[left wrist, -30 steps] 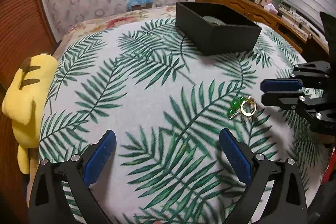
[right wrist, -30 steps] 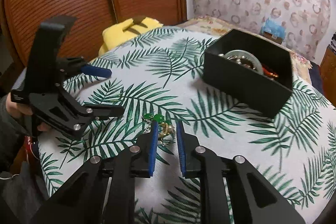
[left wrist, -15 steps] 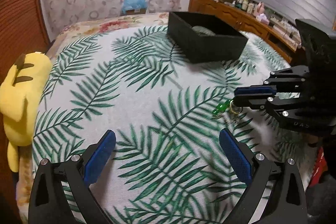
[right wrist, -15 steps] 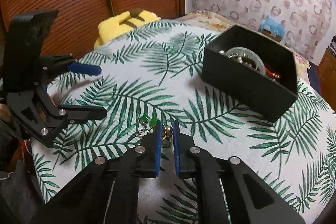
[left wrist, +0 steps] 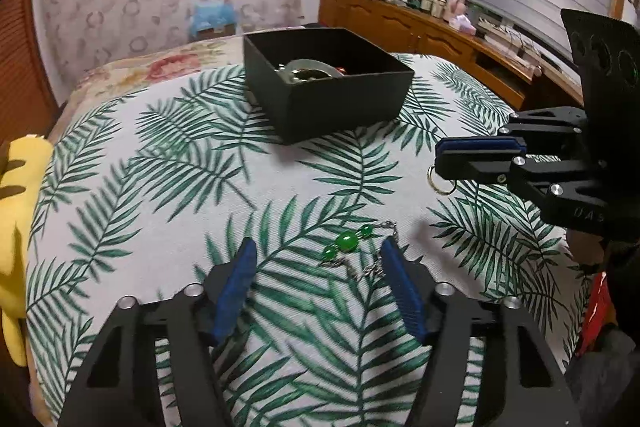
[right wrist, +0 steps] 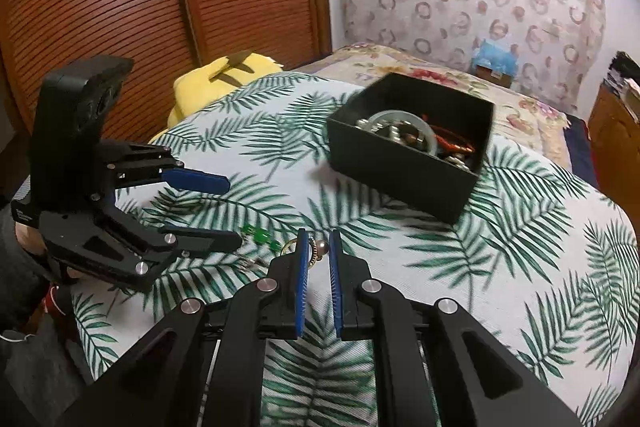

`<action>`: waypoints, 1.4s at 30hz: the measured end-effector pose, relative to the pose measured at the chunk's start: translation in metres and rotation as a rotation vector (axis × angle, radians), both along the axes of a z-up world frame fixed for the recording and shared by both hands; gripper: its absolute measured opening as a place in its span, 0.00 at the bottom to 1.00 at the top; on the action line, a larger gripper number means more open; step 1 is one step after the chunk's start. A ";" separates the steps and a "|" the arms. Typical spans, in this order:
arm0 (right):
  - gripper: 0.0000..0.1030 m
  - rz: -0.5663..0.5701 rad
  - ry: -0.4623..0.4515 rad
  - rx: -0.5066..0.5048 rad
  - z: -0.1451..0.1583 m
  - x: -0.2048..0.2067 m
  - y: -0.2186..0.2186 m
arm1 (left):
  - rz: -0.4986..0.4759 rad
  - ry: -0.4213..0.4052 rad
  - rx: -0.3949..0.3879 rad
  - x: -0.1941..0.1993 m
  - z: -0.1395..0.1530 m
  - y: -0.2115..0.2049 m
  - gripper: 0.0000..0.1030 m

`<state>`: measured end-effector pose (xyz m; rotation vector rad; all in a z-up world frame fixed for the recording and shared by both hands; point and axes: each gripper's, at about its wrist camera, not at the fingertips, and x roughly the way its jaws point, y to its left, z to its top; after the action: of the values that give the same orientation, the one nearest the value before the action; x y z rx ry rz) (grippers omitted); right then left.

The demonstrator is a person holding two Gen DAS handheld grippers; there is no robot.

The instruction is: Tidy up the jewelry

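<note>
A green bead chain (left wrist: 347,242) lies on the leaf-print cloth between the open fingers of my left gripper (left wrist: 316,255); it also shows in the right wrist view (right wrist: 262,237). My right gripper (right wrist: 318,239) is shut on a gold ring (left wrist: 439,183), lifted above the cloth; the ring (right wrist: 316,251) shows between its pads. A black box (left wrist: 328,83) with several jewelry pieces stands farther back, also in the right wrist view (right wrist: 412,163). My left gripper (right wrist: 224,211) appears at the left of that view.
A yellow plush toy (left wrist: 18,227) lies at the bed's left edge, also seen in the right wrist view (right wrist: 216,83). A wooden dresser (left wrist: 420,31) with clutter stands at the right. Wooden slatted doors (right wrist: 160,7) are behind.
My right gripper has lifted the gold ring away from the green bead chain. My left gripper has moved in around the chain and narrowed its opening.
</note>
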<state>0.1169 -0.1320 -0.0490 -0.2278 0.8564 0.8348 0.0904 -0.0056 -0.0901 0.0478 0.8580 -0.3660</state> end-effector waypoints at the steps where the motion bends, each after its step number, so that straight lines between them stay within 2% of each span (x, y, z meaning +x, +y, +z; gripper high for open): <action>1: 0.11 -0.008 0.004 -0.002 -0.002 0.001 -0.004 | -0.007 0.004 0.004 0.001 -0.001 -0.002 0.50; 6: 0.11 -0.029 0.019 -0.012 -0.010 0.004 -0.013 | -0.044 0.020 0.028 0.006 -0.007 -0.013 0.29; 9: 0.11 -0.031 0.022 -0.013 -0.014 0.004 -0.015 | -0.052 0.014 0.051 0.008 -0.007 -0.018 0.28; 11: 0.11 -0.031 0.022 -0.013 -0.014 0.004 -0.015 | -0.051 0.008 0.073 0.009 -0.007 -0.020 0.22; 12: 0.11 -0.031 0.022 -0.012 -0.014 0.004 -0.015 | -0.051 0.003 0.085 0.010 -0.007 -0.022 0.14; 13: 0.11 -0.031 0.022 -0.012 -0.014 0.004 -0.015 | -0.053 -0.003 0.098 0.009 -0.007 -0.023 0.12; 19: 0.11 -0.033 0.017 -0.014 -0.014 0.004 -0.016 | -0.038 -0.011 0.083 0.009 -0.006 -0.019 0.12; 24: 0.11 -0.040 0.001 -0.008 -0.006 0.008 -0.021 | -0.024 -0.049 0.062 0.008 0.007 -0.018 0.12; 34: 0.11 -0.054 -0.063 0.013 0.023 0.035 -0.024 | 0.025 -0.181 -0.036 0.013 0.056 -0.012 0.12; 42: 0.11 -0.071 -0.110 0.027 0.037 0.071 -0.019 | 0.036 -0.249 -0.058 0.039 0.093 -0.011 0.12</action>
<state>0.1876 -0.1505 -0.0119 -0.2163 0.7456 0.7599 0.1297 -0.0171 0.0027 0.0234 0.6017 -0.3425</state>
